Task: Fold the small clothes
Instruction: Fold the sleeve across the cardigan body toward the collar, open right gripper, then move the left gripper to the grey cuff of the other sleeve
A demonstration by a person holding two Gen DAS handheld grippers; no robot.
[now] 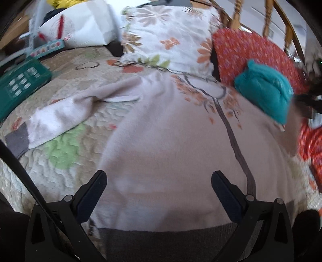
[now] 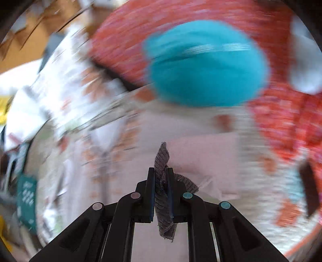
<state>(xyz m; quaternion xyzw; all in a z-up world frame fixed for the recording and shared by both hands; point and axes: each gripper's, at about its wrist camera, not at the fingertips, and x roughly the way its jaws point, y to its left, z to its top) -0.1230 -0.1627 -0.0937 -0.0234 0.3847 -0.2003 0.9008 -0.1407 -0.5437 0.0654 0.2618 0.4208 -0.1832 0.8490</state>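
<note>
The left hand-held gripper hangs over the pale pink sweater with its jaws spread wide and nothing between them; the garment lies flat just ahead of and beneath its fingers, its grey ribbed hem nearest the camera and a grey branch with orange blossoms running up its front. That open, poised stance looks like readiness to pin or take the near hem while the other side is handled. Ahead and to the left of this gripper one sleeve lies stretched out over the quilt, its grey cuff at the far end, probably spread so it can be folded inward. Ahead and to the right sits a teal folded garment, seemingly set aside near the red patterned fabric to keep the working area free. The right hand-held gripper is nearly closed, pinching a strip of grey ribbed knit that stands up between its pads; judging by colour and texture it is likely the sweater's other cuff or hem, lifted to carry it across. Everything beyond it is heavily blurred, though the teal bundle shows ahead. The surface is a bed with a quilted floral cover; a floral pillow, a green box and wooden spindles lie farther off.
</note>
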